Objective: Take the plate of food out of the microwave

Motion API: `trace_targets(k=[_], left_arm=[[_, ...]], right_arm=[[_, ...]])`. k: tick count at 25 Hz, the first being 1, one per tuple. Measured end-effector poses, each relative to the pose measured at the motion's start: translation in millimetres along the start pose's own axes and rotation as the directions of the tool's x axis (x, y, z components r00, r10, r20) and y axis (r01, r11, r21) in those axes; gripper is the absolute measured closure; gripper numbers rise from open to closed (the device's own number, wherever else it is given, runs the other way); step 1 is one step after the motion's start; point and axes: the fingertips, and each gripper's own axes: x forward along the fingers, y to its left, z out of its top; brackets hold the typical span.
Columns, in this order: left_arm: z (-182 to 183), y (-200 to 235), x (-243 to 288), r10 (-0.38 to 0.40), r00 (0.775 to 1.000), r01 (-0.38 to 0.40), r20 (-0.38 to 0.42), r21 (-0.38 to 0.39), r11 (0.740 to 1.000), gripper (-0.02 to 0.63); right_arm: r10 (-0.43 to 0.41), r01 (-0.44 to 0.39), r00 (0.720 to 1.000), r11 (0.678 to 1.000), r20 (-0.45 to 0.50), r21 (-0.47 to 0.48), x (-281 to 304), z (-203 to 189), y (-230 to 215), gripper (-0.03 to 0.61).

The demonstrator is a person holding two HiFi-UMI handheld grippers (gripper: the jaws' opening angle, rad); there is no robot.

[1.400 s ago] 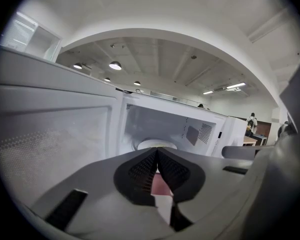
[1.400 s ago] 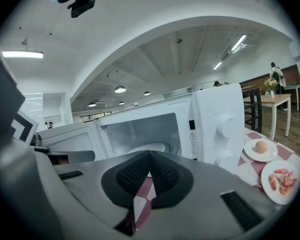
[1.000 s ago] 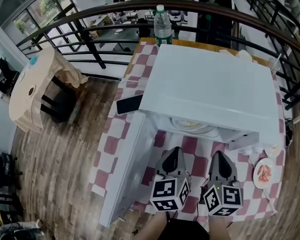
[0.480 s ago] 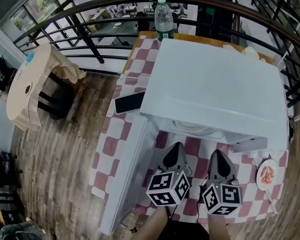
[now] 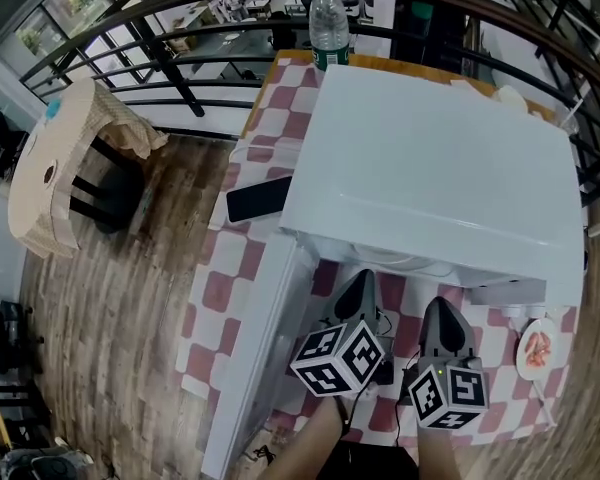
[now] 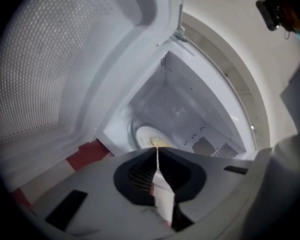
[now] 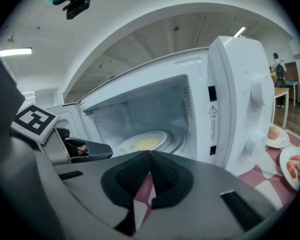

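Approach step: plate of food sits inside the open microwave. Just before its mouth, the left hand-held gripper, empty, has just been opening its jaws a crack. The right hand-held gripper is closed on nothing. Next move likely needs wider jaws at the plate's rim.

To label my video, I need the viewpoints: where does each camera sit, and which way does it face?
Head view: head-worn, facing down at the microwave; left gripper, right gripper and arms show.
Left gripper view: on that gripper, facing into the microwave; its empty jaws, just opening, show.
Right gripper view: on that gripper, facing the microwave; shut jaws show.
Both gripper views share the plate.
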Motion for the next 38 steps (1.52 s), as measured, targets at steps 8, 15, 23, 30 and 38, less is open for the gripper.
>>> trace_targets(k=[8,15,23,30,38], left_arm=[[-4.4,6.2,15.0,-0.029,1.000,0.028,-0.003,-0.172,0.985,0.569],[-8.0,11.6,20.3,-0.043,0.999,0.039,-0.009,-0.279,0.960,0.523],[-10.9,15.2,23.9,-0.052,0.999,0.048,-0.002,-0.342,0.938,0.494],[-12.4,17.9,27.5,-0.039,0.999,0.040,0.011,-0.391,0.919,0.485],[-8.3,19.6,34.6,-0.030,0.999,0.039,0.028,-0.427,0.903,0.484]], right_arm=[[-0.031,0.031,1.000,0.999,0.000,0.014,5.2,-4.0,-6.3,0.588],[-0.050,0.050,0.999,0.999,0.002,0.022,7.3,-6.2,-6.8,0.588],[-0.052,0.052,0.999,0.998,0.001,0.025,6.6,-7.5,-8.2,0.588],[-0.028,0.029,1.000,0.999,-0.012,0.037,7.2,-8.7,-13.0,0.588],[-0.017,0.018,1.000,1.000,-0.021,0.025,10.2,-6.1,-18.4,0.588]])
